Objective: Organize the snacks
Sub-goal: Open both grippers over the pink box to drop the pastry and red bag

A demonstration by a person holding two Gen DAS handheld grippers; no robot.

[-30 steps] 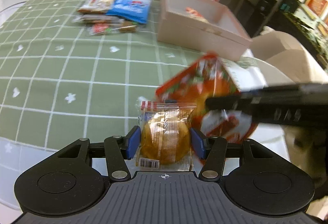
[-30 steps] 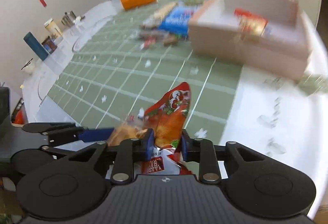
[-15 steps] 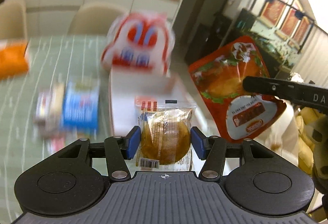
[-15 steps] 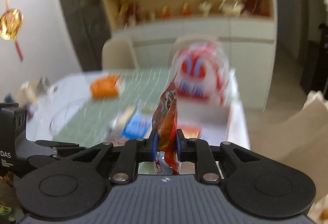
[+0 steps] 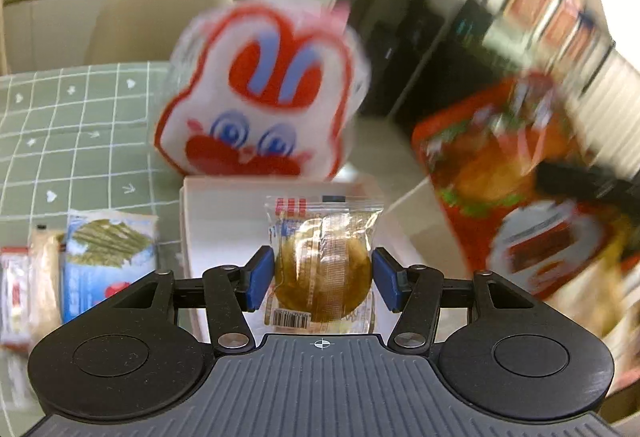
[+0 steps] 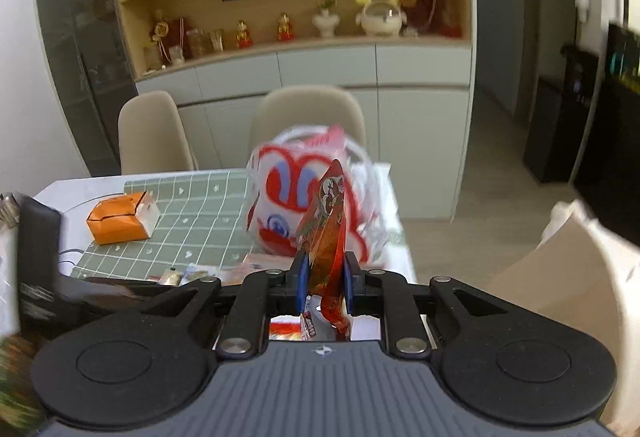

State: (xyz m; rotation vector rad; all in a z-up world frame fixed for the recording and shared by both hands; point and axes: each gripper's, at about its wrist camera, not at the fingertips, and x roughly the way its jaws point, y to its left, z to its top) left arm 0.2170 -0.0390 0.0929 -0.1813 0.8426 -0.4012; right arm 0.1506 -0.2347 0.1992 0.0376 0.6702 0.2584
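So this is a dining room: wooden shelves full of little figurines along the far wall, pale cabinets under them, two beige chairs [image 6: 310,113] pushed up to a table with a green grid tablecloth [image 5: 68,141].

At the far right end of the table there's a big rabbit-face bag [image 5: 260,93], white with red and blue print, standing just behind a shallow white box [image 5: 216,221]. Left of the box, lying on the cloth, are a blue snack packet [image 5: 106,257] and a couple of thinner wrapped snacks beside it, too blurry to read. Further left and farther back there's an orange pack [image 6: 120,221] sitting on its own.

The left gripper [image 5: 323,279] has its blue pads clamped on either side of a clear-wrapped round pastry [image 5: 322,269], golden brown, barcode at the near end. It hangs over the white box.

The right gripper [image 6: 323,283] is squeezed nearly all the way together on a red snack pouch [image 6: 328,233], pinching it edge-on so the pouch sticks up toward the rabbit bag. From the left camera you see the same pouch flat-on at the right, red with an orange picture and a white round label, pretty motion-blurred, up in the air off the table's right edge.
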